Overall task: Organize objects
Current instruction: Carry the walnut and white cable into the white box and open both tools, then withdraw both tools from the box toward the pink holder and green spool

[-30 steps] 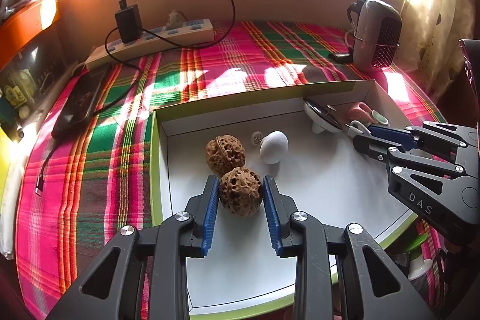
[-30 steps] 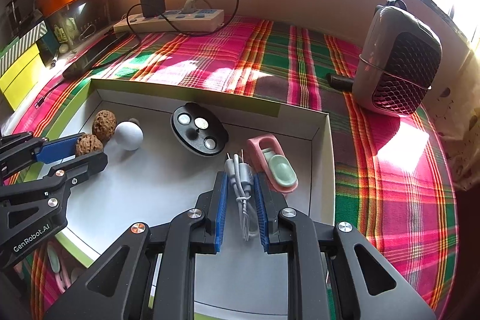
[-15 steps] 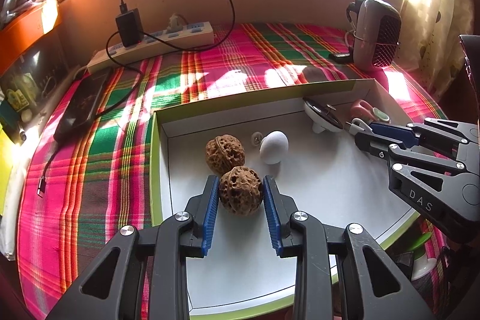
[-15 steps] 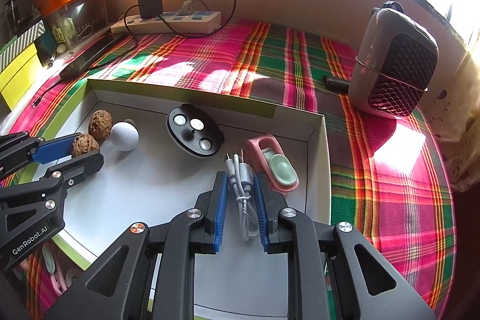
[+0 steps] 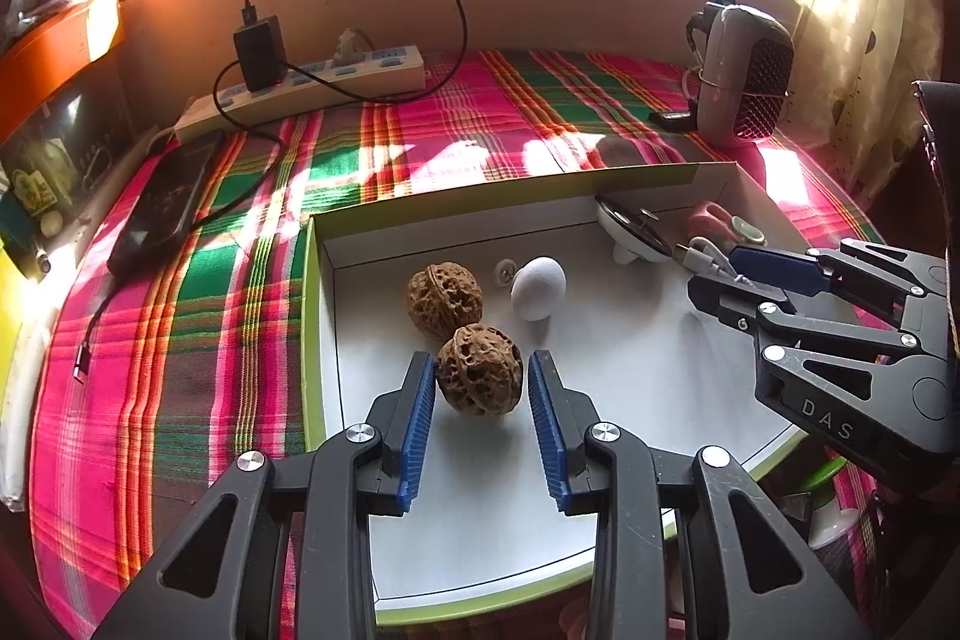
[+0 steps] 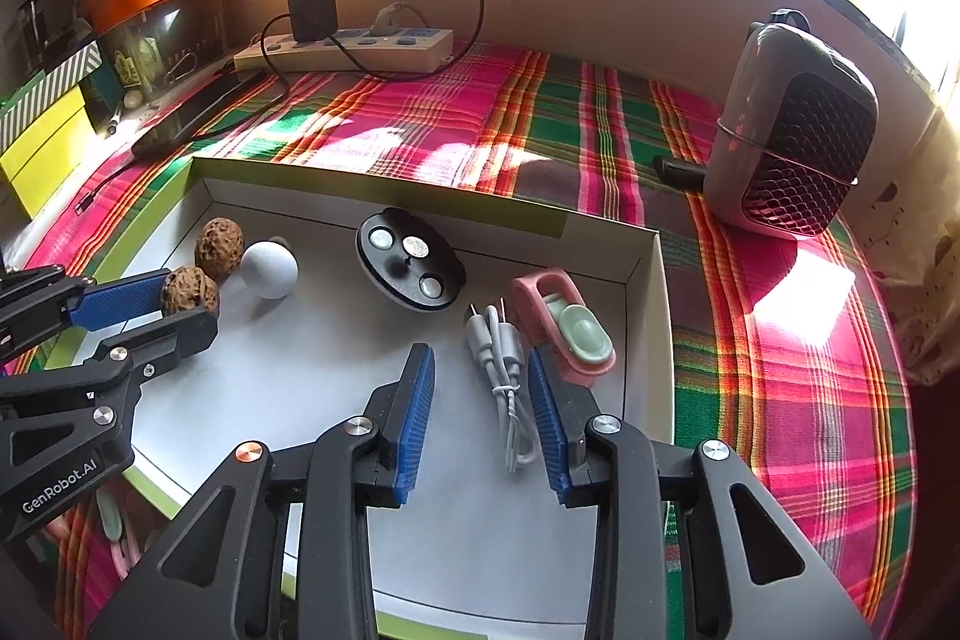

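Note:
A white box (image 5: 630,382) with a green rim lies on the plaid cloth. My left gripper (image 5: 480,358) is opening, its blue pads either side of a brown walnut (image 5: 478,370) that rests on the box floor, with a gap at the right pad. A second walnut (image 5: 444,301) and a white ball (image 5: 538,288) lie just beyond. My right gripper (image 6: 480,351) is opening too. A bundled white cable (image 6: 504,358) lies loose between its pads, nearer the right one. A black disc (image 6: 411,259) and a pink-and-green item (image 6: 564,325) sit in the box nearby.
A power strip (image 5: 312,85) with a black charger and cord runs along the back wall. A dark phone (image 5: 165,205) lies on the cloth at left. A small heater (image 6: 792,130) stands at the back right. Small items lie outside the box's near edge.
Both grippers' jaws have spread. The left pads came off the walnut and the right pads off the cable, and both things now lie on the box floor. Neither hand moved.

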Motion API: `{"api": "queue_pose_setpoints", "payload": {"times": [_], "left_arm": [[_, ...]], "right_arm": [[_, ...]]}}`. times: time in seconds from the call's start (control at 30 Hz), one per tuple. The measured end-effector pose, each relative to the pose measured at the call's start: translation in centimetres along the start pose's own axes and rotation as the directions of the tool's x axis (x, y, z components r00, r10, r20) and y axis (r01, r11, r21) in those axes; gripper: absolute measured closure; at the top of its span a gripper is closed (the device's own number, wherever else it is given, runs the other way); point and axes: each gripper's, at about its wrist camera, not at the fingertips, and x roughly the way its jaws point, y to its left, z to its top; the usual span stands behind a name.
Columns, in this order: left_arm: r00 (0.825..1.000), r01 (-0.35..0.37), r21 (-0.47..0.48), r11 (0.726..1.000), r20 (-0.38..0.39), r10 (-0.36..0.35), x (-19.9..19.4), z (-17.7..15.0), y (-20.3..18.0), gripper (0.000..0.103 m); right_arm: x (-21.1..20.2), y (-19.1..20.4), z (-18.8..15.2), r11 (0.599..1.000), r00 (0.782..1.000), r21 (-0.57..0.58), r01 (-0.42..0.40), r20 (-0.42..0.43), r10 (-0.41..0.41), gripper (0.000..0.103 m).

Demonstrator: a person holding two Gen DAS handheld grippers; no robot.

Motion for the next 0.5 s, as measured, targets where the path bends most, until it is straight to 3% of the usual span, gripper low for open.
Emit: {"api": "queue_pose_setpoints", "payload": {"times": [0.5], "left_arm": [[0.999,0.013,-0.018,1.0,0.045,-0.013,-3.0,-1.5,-0.6,0.072]], "right_arm": [[-2.9,0.0,-1.1,0.999,0.999,0.048,-0.012,0.049,0.01,0.069]]}}
